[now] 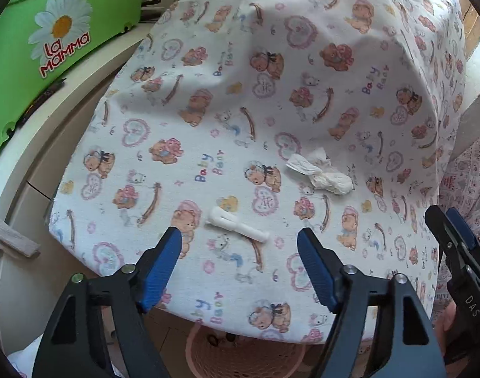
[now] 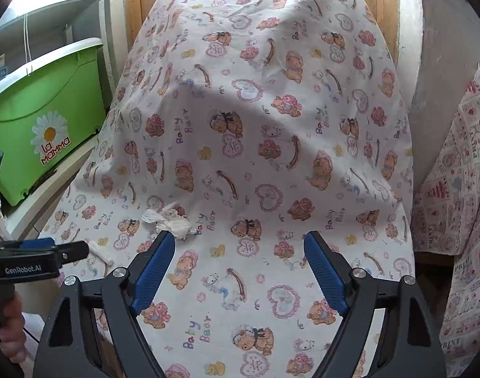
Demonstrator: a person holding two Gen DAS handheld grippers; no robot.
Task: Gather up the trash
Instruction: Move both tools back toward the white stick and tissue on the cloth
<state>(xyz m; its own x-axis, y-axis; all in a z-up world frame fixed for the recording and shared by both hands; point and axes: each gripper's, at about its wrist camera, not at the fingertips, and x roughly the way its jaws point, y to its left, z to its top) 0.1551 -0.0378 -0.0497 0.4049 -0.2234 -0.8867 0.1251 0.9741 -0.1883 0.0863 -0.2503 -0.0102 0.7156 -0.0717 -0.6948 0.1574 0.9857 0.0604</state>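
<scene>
A crumpled white tissue lies on a chair draped in a teddy-bear print cloth. It also shows in the right wrist view. A small white plastic piece lies nearer the front edge, just ahead of my left gripper, which is open and empty. My right gripper is open and empty, with its left finger just below the tissue. The plastic piece shows partly in the right wrist view beside the left gripper.
A green "La Mamma" box stands on a white shelf at the left. A pink perforated basket sits below the chair's front edge. Another printed cloth hangs at the right. A wooden door is behind the chair.
</scene>
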